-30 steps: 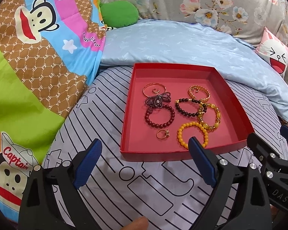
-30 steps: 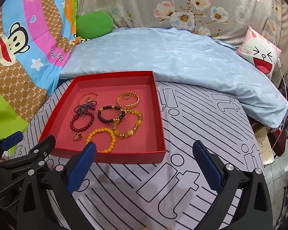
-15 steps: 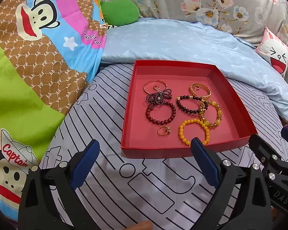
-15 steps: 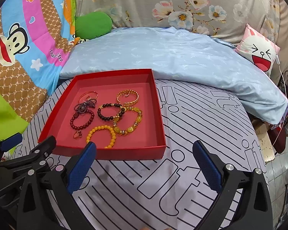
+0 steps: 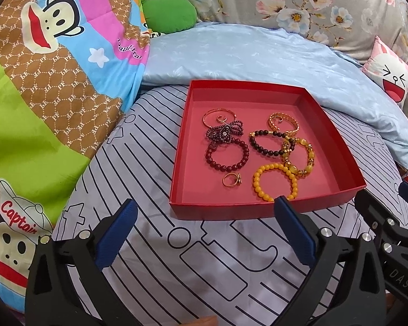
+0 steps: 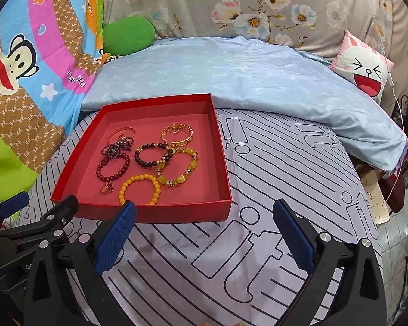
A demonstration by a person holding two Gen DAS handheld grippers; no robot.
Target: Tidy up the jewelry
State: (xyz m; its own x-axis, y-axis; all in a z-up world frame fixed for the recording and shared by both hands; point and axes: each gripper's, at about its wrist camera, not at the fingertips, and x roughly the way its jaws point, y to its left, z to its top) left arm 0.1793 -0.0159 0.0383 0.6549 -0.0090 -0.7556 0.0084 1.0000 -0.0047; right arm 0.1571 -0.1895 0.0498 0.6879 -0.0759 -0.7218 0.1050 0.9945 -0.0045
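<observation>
A red tray lies on the striped bedsheet and holds several pieces of jewelry. Among them are an orange bead bracelet, a dark red bead bracelet, a black bead bracelet, a gold ring and gold bangles. My left gripper is open and empty, just in front of the tray's near edge. My right gripper is open and empty, in front of the tray's near right corner.
A light blue quilt lies folded behind the tray. A cartoon monkey blanket is piled on the left. A green cushion and a pink cartoon pillow sit at the back. The bed's edge and floor are at right.
Both grippers have drawn back slightly from the tray, which sits a little higher in both views. The jaws stay open and the jewelry has not moved.
</observation>
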